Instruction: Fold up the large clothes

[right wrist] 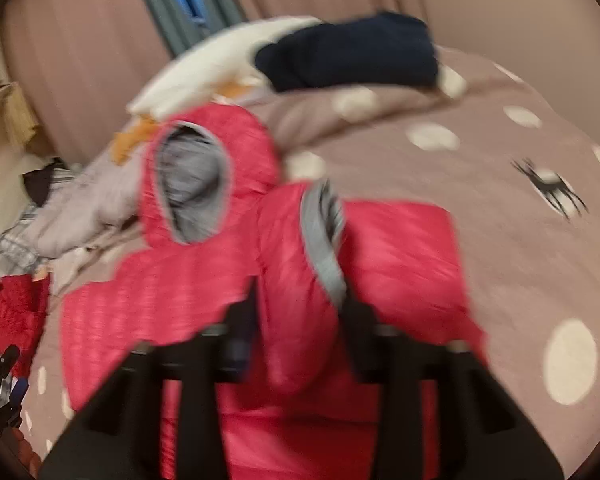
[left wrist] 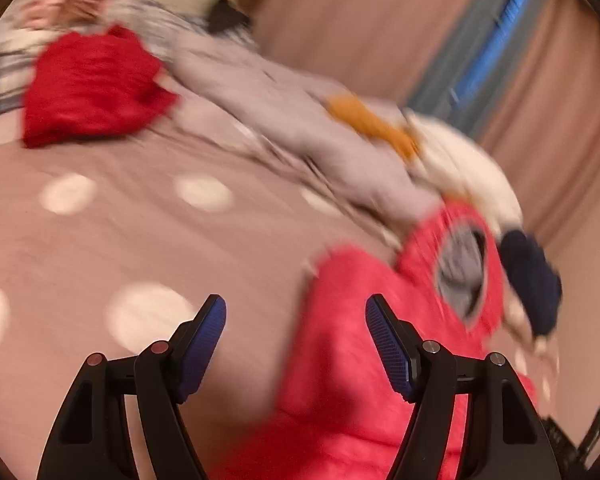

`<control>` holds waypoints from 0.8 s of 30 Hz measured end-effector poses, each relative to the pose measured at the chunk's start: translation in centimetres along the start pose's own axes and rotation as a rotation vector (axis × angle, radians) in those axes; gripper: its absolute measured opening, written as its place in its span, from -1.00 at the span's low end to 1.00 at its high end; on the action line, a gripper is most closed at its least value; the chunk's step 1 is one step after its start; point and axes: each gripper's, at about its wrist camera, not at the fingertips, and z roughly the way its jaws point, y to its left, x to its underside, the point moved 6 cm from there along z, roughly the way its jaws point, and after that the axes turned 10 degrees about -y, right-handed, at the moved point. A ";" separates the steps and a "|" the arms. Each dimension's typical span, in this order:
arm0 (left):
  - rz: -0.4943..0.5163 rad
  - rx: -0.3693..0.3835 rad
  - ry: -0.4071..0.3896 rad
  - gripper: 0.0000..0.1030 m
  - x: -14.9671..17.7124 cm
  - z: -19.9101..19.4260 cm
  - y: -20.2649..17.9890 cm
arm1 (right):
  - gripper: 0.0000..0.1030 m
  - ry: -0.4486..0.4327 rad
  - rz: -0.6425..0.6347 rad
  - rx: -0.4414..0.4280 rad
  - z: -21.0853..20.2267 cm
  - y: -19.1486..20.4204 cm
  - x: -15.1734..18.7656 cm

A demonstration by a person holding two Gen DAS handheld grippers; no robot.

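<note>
Red jacket [right wrist: 396, 248] between hand-held gripper [right wrist: 300, 312] fingers

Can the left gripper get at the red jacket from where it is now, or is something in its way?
Probably yes. The left gripper is open with nothing between its fingers, and the red jacket lies on the bed cover directly ahead, its edge already under the right finger. Nothing covers that part.

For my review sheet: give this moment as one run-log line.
item: red hooded jacket on dotted bedspread | left gripper: open, empty | right gripper: jacket fold between fingers, grip unclear | fold: incomplete
</note>
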 end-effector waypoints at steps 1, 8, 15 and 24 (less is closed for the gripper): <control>0.029 0.032 0.044 0.37 1.4 0.9 -1.4 | 0.02 0.014 0.007 -0.001 0.2 -0.8 0.2; 0.240 -0.055 0.054 0.38 5.9 4.0 -4.1 | 0.24 0.003 -0.111 -0.055 0.3 0.1 0.4; 0.191 -0.054 0.098 0.68 7.4 6.5 -1.9 | 0.34 -0.036 -0.181 -0.043 2.6 -1.3 3.4; 0.204 -0.067 0.099 0.70 7.8 6.5 -2.1 | 0.39 -0.037 -0.197 -0.035 2.9 -1.0 3.7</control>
